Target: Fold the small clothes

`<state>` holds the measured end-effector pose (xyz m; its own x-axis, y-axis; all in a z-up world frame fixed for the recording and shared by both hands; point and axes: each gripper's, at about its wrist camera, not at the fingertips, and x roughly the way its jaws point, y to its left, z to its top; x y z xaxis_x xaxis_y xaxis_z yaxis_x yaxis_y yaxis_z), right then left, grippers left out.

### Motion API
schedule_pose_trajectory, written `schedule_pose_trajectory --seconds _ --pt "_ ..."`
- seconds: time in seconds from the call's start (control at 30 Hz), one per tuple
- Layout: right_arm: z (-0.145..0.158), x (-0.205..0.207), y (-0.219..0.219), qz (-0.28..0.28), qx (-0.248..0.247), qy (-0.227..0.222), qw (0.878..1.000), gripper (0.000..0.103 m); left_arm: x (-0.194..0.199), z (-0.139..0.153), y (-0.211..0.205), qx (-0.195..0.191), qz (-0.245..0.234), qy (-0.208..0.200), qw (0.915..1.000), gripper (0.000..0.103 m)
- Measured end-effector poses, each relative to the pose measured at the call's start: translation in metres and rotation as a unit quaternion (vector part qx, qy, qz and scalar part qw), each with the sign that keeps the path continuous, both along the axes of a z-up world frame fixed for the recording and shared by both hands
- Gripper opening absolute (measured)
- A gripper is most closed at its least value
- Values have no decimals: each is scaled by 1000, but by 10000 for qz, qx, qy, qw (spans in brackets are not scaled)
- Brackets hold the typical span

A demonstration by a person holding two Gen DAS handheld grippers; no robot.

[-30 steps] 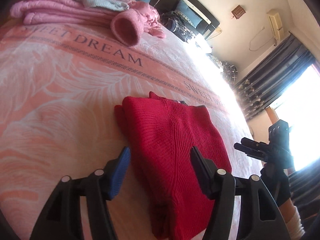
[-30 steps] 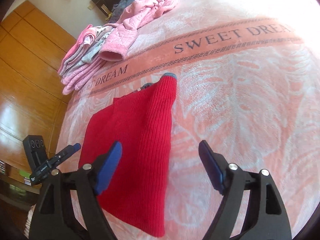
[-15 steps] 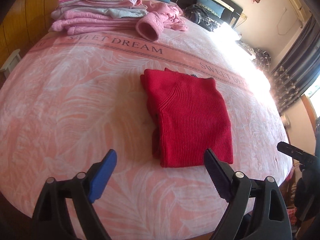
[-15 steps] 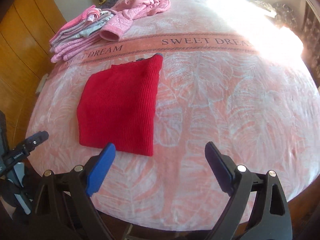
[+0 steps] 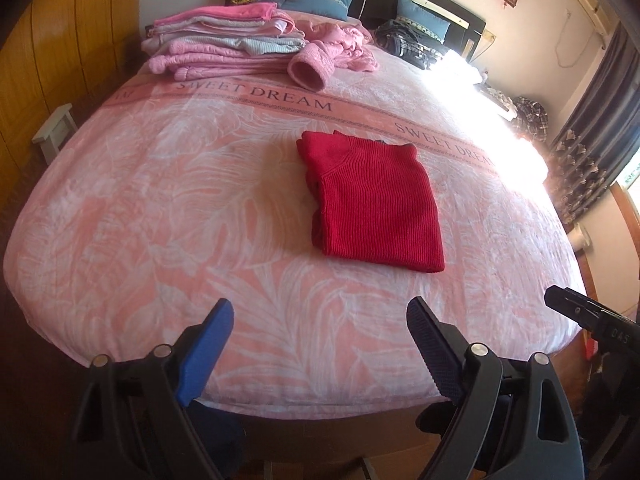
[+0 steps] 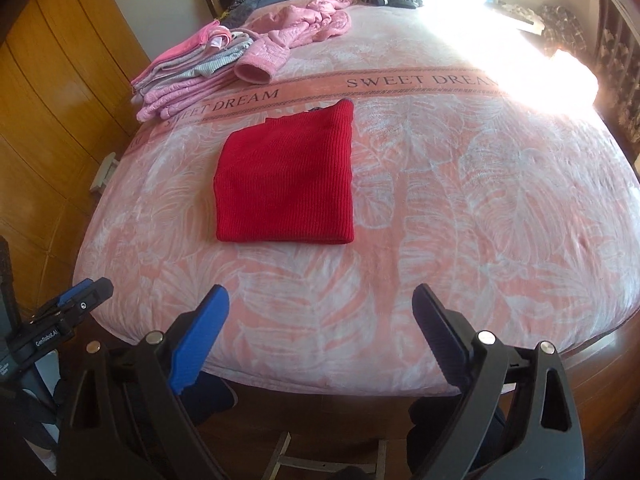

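Red sweater (image 5: pixel 376 204) lies folded on the bed (image 5: pixel 160 208), now well ahead of both hand-held grippers, left (image 5: pixel 320 344) and right (image 6: pixel 320 332). Both have pulled back, jaws spread and empty. This fold looks finished; the pink jacket (image 6: pixel 308 24) far ahead seems unfolded.

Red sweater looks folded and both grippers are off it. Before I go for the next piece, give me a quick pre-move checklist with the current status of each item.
1. Left gripper empty, jaws apart: ok.
2. Right gripper empty, jaws apart: ok.
3. Red sweater lying flat on the bedspread as a compact rectangle: ok. In the left wrist view its left edge shows bunched layers, so neatness there: cannot tell.
4. Both grippers clear of the sweater, near the foot of the bed: ok.
5. Next piece available: the loose pink garment lies unfolded near the pillows: ok.
6. Stack of folded clothes tidy enough to take the sweater: cannot tell.
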<state>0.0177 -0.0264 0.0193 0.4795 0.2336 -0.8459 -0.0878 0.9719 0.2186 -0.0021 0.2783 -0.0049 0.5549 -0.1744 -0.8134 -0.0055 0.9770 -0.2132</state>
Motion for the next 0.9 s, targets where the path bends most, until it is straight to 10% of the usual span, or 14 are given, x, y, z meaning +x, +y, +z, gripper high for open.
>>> schedule_pose_trajectory --seconds 0.9 --pt "-35 -37 38 443 -308 157 9984 93 -34 -9 -5 1207 132 -492 9914 89"
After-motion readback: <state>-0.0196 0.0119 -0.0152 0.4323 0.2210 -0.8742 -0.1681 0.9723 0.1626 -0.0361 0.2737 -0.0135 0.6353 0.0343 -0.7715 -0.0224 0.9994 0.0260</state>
